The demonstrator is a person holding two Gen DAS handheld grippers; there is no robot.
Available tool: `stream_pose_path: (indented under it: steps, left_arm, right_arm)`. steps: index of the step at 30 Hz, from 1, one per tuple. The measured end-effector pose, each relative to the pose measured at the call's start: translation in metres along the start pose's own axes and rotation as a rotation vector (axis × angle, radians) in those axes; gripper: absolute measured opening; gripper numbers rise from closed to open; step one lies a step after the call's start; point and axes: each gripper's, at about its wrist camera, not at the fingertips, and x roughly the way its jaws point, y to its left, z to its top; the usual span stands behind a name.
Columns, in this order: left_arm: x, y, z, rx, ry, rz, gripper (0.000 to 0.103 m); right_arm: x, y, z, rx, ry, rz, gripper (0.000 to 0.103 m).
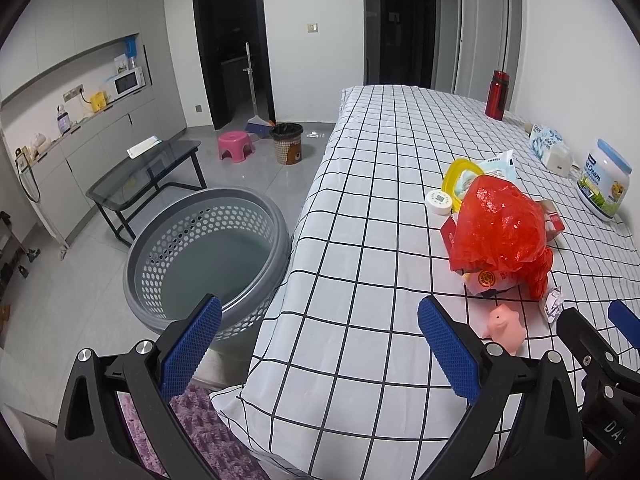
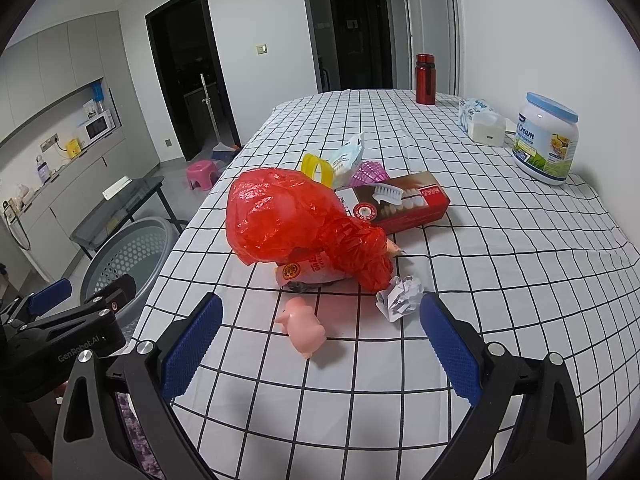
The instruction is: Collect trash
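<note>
Left wrist view: left gripper (image 1: 320, 344) spread wide, holding nothing, poised over near left edge of counter (image 1: 360, 220) with checked cloth. Grey perforated basket (image 1: 208, 248) on floor just beside that edge, apparently empty. Red plastic bag (image 1: 500, 228) toward near right part of counter, resting on a printed wrapper. Pink pig toy (image 1: 505, 326) and crumpled paper ball (image 1: 554, 300) nearer the near edge. Right gripper seen only in part at lower right.

Right wrist view: right gripper (image 2: 320, 340) likewise wide and empty, pointed at pink pig toy (image 2: 304, 326), which lies between the pads' line of approach. Crumpled paper ball (image 2: 400, 296) just beside right pad (image 2: 448, 352), touching or nearly touching red plastic bag (image 2: 296, 220). Red carton with brush (image 2: 400, 200) behind bag. Cream tub (image 2: 546, 138) and red bottle (image 2: 425, 79) toward far right edge, well apart from litter.

Handling, judged: paper ball light, soft, crushable; no clear long axis; pinch across middle. Bag thin, slippery, crackly, long axis running left-far to right-near; best taken at bunched neck on right-near end.
</note>
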Motion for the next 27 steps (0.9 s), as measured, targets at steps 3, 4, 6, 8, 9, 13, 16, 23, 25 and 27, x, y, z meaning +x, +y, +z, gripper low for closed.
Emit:
stream_pose_path:
  steps: [3, 4, 6, 8, 9, 13, 16, 23, 25, 27]
  left_arm:
    - [0.000, 0.000, -0.001, -0.001, -0.001, 0.002, 0.097]
    - [0.000, -0.001, -0.001, -0.001, -0.002, 0.002, 0.097]
    - [0.000, -0.001, -0.001, -0.001, -0.001, 0.001, 0.097]
    - [0.000, 0.000, -0.001, 0.000, 0.000, 0.002, 0.097]
    - [0.000, 0.000, -0.001, 0.000, 0.000, 0.002, 0.097]
    - [0.002, -0.003, -0.003, 0.008, 0.002, 0.001, 0.097]
    - [0.005, -0.006, -0.005, 0.013, 0.004, -0.010, 0.097]
    - [0.022, -0.021, -0.011, 0.030, 0.034, -0.033, 0.097]
    - [0.026, -0.025, -0.014, 0.029, 0.037, -0.050, 0.097]
    - [0.030, -0.030, -0.016, 0.032, 0.040, -0.066, 0.097]
  right_arm:
    - [0.000, 0.000, 0.000, 0.002, 0.001, 0.000, 0.094]
    - [0.001, 0.000, -0.001, 0.001, 0.000, 0.002, 0.094]
    - [0.002, 0.001, -0.002, 0.003, 0.001, 0.004, 0.094]
    - [0.003, 0.000, -0.002, 0.004, 0.001, 0.009, 0.094]
    - [0.004, 0.000, -0.003, 0.005, 0.001, 0.010, 0.094]
    - [0.007, -0.004, -0.004, 0.014, 0.005, 0.019, 0.094]
    - [0.007, -0.010, -0.004, 0.021, 0.009, 0.024, 0.094]
    - [0.019, -0.041, -0.012, 0.059, 0.042, -0.013, 0.094]
    - [0.024, -0.050, -0.015, 0.066, 0.057, -0.020, 0.094]
    - [0.031, -0.061, -0.018, 0.078, 0.082, -0.021, 0.094]
